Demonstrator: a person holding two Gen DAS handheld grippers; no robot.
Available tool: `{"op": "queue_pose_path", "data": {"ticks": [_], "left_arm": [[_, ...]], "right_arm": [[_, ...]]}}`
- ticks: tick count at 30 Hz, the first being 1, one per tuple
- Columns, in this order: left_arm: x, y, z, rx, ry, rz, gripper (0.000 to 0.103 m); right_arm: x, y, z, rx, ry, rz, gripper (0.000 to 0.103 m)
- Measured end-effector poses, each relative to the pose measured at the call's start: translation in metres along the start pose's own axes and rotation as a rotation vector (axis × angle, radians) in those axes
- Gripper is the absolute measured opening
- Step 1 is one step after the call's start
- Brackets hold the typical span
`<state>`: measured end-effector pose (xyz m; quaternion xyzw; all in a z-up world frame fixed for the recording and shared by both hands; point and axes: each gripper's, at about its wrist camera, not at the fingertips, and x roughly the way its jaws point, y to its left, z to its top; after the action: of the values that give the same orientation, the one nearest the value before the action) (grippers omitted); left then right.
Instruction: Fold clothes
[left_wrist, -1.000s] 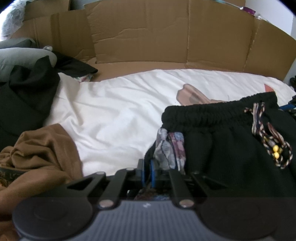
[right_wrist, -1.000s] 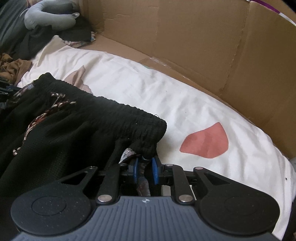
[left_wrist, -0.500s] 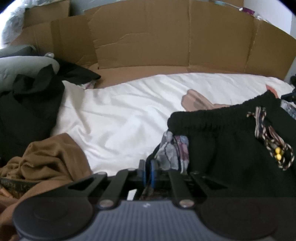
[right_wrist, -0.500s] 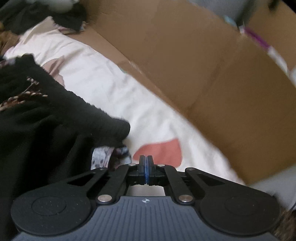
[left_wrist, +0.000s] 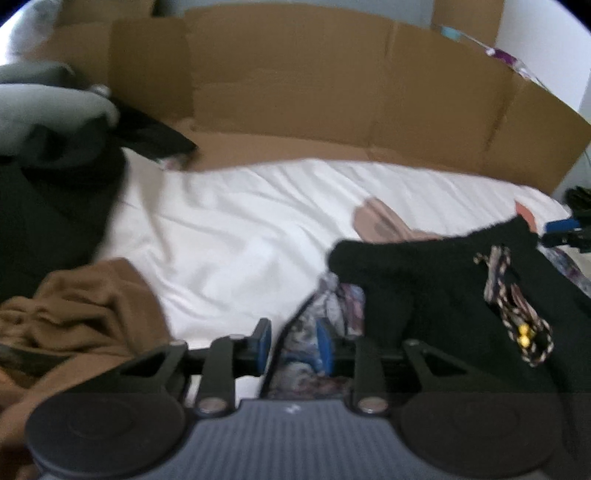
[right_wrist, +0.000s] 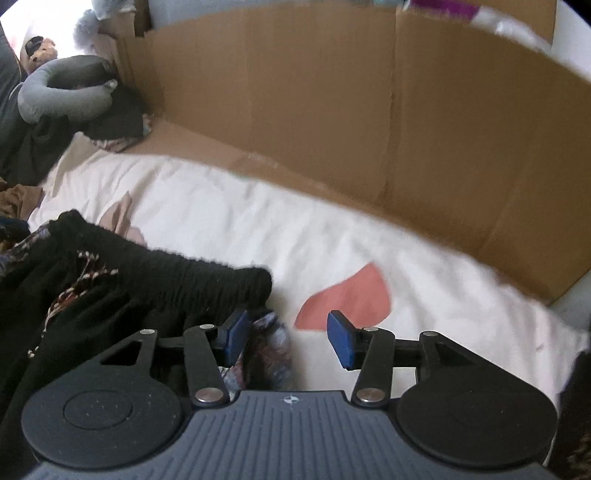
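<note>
Black shorts (left_wrist: 424, 266) with an elastic waistband and a braided drawstring (left_wrist: 517, 314) lie on the white sheet (left_wrist: 240, 229). My left gripper (left_wrist: 294, 343) is at their left waist corner. Its jaws are opening, and the patterned pocket lining (left_wrist: 332, 306) lies loose between the pads. My right gripper (right_wrist: 289, 334) is at the other waist corner of the shorts (right_wrist: 166, 280). Its jaws are also opening wide, and a fold of patterned lining (right_wrist: 267, 343) rests beside the left pad, unpinched.
A cardboard wall (right_wrist: 369, 129) runs along the far side of the bed. A brown garment (left_wrist: 85, 306), black clothes (left_wrist: 55, 192) and a grey neck pillow (right_wrist: 62, 92) are piled at the left. A red patch (right_wrist: 351, 295) marks the sheet.
Both grippers were shut at the shorts' waist corners. The right one let go first and shifted sideways, and now both stand apart with the lining loose.
</note>
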<state>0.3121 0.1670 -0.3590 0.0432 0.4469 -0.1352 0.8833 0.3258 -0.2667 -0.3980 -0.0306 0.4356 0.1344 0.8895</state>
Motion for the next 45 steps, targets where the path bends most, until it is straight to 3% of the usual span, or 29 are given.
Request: {"op": "queue_pose_path", "data": {"ticks": [3,7,8,10,12,13,17,28,45], "left_arm": [[0.012,-0.005,-0.002,0.027,0.028,0.011,0.042],[0.021,0.0,-0.001,0.004,0.052,-0.017,0.044],[0.022,0.001,-0.001,-0.002,0.057,-0.028,0.042],[0.023,0.0,-0.001,0.001,0.064,-0.047,0.02],[0.023,-0.004,-0.001,0.02,0.068,-0.061,0.012],[0.022,-0.006,-0.001,0.03,0.063,-0.054,0.009],[0.013,-0.012,0.001,0.057,0.034,-0.023,0.006],[-0.019,-0.014,0.042,0.073,-0.125,0.054,0.005],[0.005,0.01,0.095,-0.005,-0.153,0.141,0.005]], "right_arm": [[0.013,0.001,-0.005,0.013,0.044,0.018,0.054],[0.022,0.01,-0.01,-0.019,0.085,0.037,0.054],[0.023,0.014,-0.011,-0.044,0.094,0.039,0.054],[0.025,0.018,-0.011,-0.069,0.109,0.047,0.053],[0.026,0.021,-0.009,-0.074,0.117,0.071,0.039],[0.027,0.022,-0.008,-0.08,0.119,0.084,0.021],[0.021,0.042,-0.009,-0.193,0.087,0.007,0.008],[-0.02,0.038,0.027,-0.26,-0.027,-0.173,0.005],[0.002,0.037,0.12,-0.352,-0.077,-0.288,0.005]]}}
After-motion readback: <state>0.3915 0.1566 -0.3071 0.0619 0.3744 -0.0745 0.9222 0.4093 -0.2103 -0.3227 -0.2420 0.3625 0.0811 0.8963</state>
